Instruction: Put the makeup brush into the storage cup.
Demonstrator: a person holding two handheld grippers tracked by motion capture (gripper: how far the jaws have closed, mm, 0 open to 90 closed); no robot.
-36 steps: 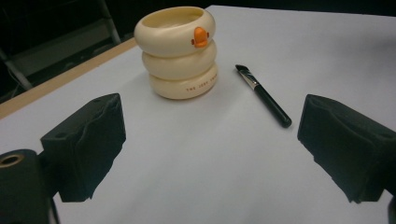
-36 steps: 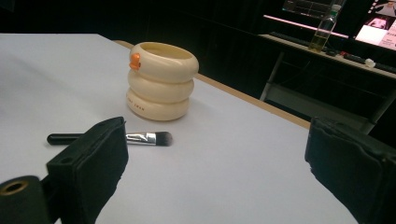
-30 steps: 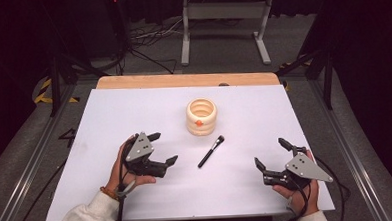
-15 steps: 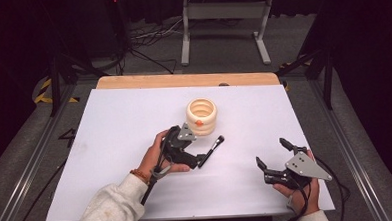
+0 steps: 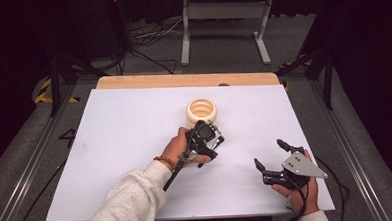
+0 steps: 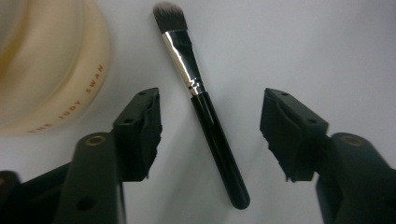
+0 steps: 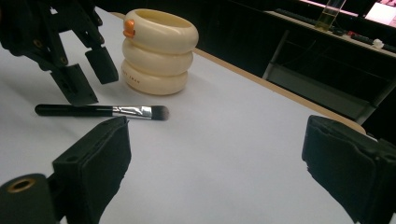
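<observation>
The left gripper (image 5: 211,142) is hovering released, jaws straddling the brush (image 6: 205,105), which is lying flat at the table's (image 5: 110,144) centre, just beside the cream holder (image 5: 202,111). The right gripper (image 5: 268,160) is resting released near the right front corner.

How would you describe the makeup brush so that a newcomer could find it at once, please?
On the white table, look just in front of the cream ribbed ring-stack holder. The slim black-handled makeup brush lies flat between the open jaws of the left hand-held gripper, and its silver ferrule and dark bristle tip single it out.
</observation>
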